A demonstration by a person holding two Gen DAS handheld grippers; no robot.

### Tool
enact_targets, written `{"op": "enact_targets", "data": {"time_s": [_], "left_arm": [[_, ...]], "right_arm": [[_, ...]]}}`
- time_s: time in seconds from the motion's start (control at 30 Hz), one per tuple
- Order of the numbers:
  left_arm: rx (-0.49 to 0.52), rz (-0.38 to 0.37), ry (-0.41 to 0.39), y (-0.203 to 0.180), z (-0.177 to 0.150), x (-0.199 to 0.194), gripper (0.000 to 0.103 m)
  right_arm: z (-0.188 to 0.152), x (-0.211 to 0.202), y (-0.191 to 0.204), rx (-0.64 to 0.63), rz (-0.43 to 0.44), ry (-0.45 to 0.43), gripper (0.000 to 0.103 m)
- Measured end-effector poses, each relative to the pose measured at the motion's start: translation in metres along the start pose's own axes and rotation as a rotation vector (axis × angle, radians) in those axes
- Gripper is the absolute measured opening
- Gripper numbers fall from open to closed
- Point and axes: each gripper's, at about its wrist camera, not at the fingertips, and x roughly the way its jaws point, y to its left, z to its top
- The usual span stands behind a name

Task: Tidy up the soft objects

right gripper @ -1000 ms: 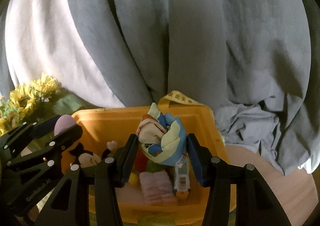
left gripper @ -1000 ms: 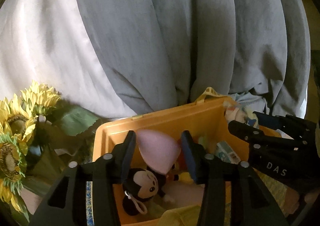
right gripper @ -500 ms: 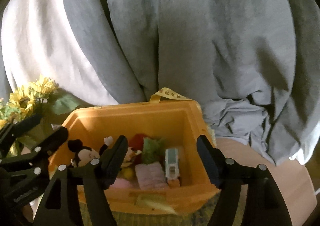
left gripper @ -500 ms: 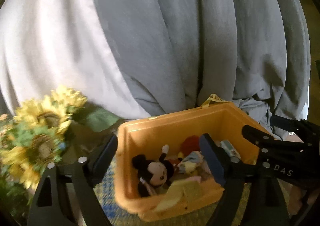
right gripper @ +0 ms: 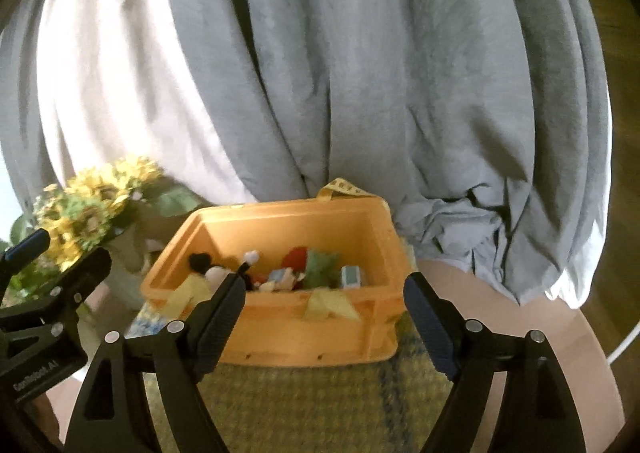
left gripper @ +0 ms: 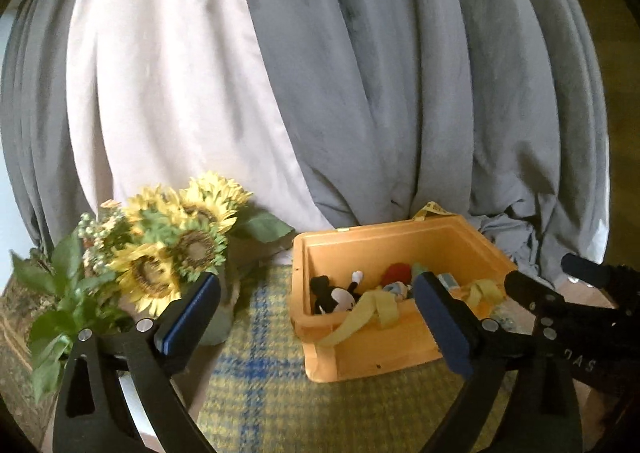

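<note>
Left gripper (left gripper: 316, 317): jaws opening, wide apart, nothing between the pads. Right gripper (right gripper: 324, 317): jaws opening too, nothing gripped. Orange bin (left gripper: 384, 353) at twelve o'clock of both, on a checked mat (left gripper: 260, 393). Inside: mouse plush (left gripper: 336, 299), other soft toys. Yellow cloth (left gripper: 360, 317) draped over the near rim. Sunflowers (left gripper: 168, 249) at ten o'clock.
</note>
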Motion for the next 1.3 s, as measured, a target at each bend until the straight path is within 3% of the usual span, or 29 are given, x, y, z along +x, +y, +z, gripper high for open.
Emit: {"op": "enact_targets", "data": {"time_s": [0.2, 0.63, 0.87, 1.3], "left_arm": [[0.03, 0.006, -0.048, 0.013, -0.008, -0.044, 0.102], [0.07, -0.078, -0.059, 0.032, -0.034, -0.113, 0.102], [0.046, -0.025, -0.094, 0.024, -0.045, -0.158, 0.103], [0.01, 0.007, -0.14, 0.001, -0.075, -0.243, 0.103]], "right_arm": [[-0.016, -0.042, 0.012, 0.032, -0.016, -0.022, 0.082], [-0.059, -0.124, 0.041, 0.083, -0.09, -0.063, 0.085], [-0.068, -0.164, 0.039, 0.035, -0.12, -0.09, 0.089], [-0.1, -0.242, 0.015, 0.007, -0.074, -0.115, 0.09]]}}
